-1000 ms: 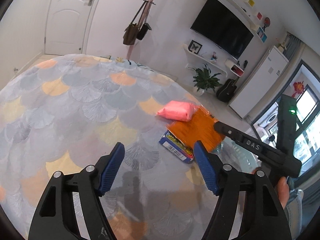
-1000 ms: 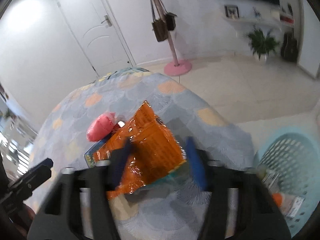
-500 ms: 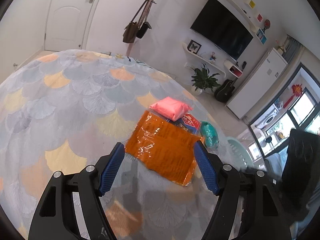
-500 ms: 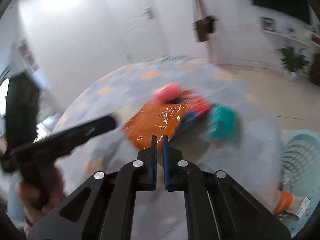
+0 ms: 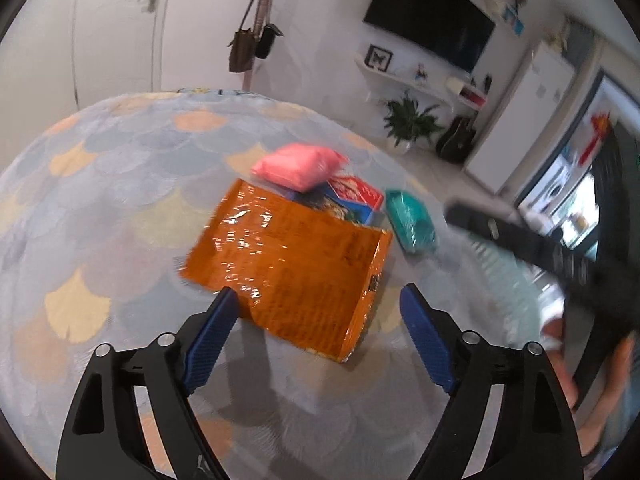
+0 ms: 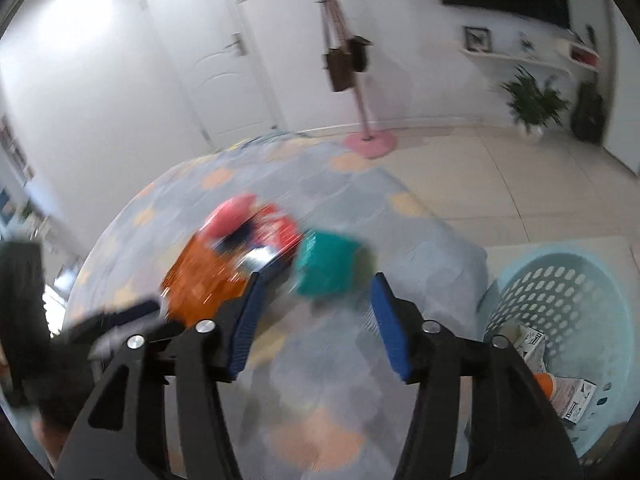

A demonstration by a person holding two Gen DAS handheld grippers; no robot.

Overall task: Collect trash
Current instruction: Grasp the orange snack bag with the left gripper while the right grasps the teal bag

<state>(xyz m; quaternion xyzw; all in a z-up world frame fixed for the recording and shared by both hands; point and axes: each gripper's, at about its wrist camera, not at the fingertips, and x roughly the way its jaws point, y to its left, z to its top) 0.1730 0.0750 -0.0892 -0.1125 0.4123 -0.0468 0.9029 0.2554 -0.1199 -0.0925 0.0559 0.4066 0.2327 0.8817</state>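
The left gripper (image 5: 318, 324) tilts down over the patterned bed (image 5: 120, 208), its fingers (image 5: 210, 334) wide apart after just opening further, nothing between them; the orange packet (image 5: 288, 264) lies flat at 12 o'clock, just past the tips. The right gripper (image 6: 314, 316) also tilts down, its fingers (image 6: 386, 324) apart after just opening, empty. A teal packet (image 6: 328, 266) lies at 12 o'clock beyond them. The basket (image 6: 560, 292) with trash sits on the floor at 3 o'clock.

No legible text or labels
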